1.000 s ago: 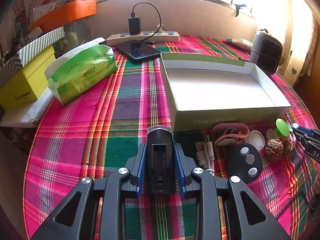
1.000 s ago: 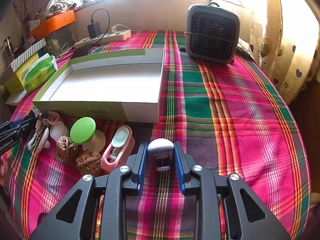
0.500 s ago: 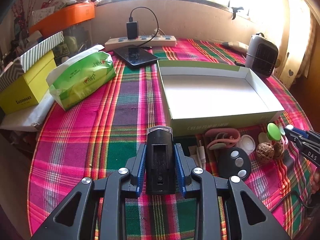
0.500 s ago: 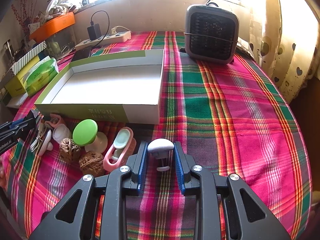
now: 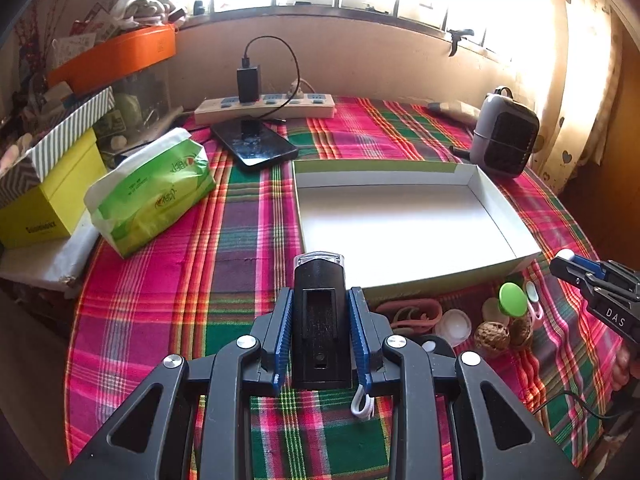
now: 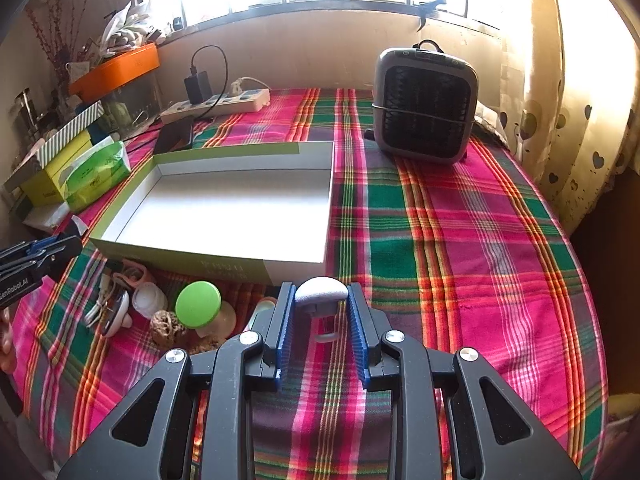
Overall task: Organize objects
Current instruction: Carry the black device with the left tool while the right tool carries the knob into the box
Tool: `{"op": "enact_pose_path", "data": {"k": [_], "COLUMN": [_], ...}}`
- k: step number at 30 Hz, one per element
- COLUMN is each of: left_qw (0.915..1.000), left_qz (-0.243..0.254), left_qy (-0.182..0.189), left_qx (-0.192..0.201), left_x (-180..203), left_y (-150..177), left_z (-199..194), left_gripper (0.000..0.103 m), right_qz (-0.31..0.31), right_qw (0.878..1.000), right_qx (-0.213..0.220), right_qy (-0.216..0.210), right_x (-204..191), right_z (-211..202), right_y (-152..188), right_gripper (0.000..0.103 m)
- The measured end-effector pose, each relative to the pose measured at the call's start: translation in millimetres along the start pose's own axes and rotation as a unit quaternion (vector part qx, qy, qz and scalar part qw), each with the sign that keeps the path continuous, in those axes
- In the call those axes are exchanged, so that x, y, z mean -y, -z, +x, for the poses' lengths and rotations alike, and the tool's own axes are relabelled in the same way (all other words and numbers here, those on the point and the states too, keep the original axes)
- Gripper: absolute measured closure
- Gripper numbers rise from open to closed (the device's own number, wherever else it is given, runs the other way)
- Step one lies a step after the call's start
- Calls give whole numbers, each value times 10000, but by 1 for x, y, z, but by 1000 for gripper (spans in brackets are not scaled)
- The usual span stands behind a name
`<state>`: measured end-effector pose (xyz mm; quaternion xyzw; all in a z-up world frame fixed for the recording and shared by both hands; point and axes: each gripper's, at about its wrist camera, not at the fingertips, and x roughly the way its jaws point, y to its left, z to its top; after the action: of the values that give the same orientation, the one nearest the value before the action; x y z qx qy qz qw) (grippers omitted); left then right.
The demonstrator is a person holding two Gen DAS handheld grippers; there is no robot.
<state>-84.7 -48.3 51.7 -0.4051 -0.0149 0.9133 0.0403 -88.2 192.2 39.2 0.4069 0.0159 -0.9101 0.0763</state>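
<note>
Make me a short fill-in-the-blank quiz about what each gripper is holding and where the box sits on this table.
1. The left gripper is shut on a ___ rectangular device.
2. The right gripper clamps a small ___ hook.
3. The open box has nothing inside; its interior is ___.
4. The mushroom-shaped item has a ___ cap.

Missing words: black; white; white; green
</note>
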Motion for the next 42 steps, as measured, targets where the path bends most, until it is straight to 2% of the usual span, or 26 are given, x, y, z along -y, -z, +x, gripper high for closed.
{"op": "enact_pose_path", "data": {"k": [13, 22, 28, 42], "left_qw": [9997, 9993, 9994, 9984], "left_qz": [109, 261, 183, 211], "left_qy": [224, 244, 242, 162], "left_qx": [17, -80, -183, -494], "left_x": [15, 20, 19, 16], "left_y": [-36, -63, -78, -91], "left_z": [20, 48, 71, 112], "left_gripper": [78, 78, 78, 78], "right_qz": [-179, -240, -175, -176], "right_qw": [9996, 9993, 9989, 9975], "right_qx": [72, -140, -333, -643], "right_qy": [-229, -263, -278, -250], "right_x": [-11, -19, -19, -21], "right_z": [9, 46, 73, 114], "right_y": [-46, -73, -89, -99], "right_gripper": [76, 76, 76, 76]}}
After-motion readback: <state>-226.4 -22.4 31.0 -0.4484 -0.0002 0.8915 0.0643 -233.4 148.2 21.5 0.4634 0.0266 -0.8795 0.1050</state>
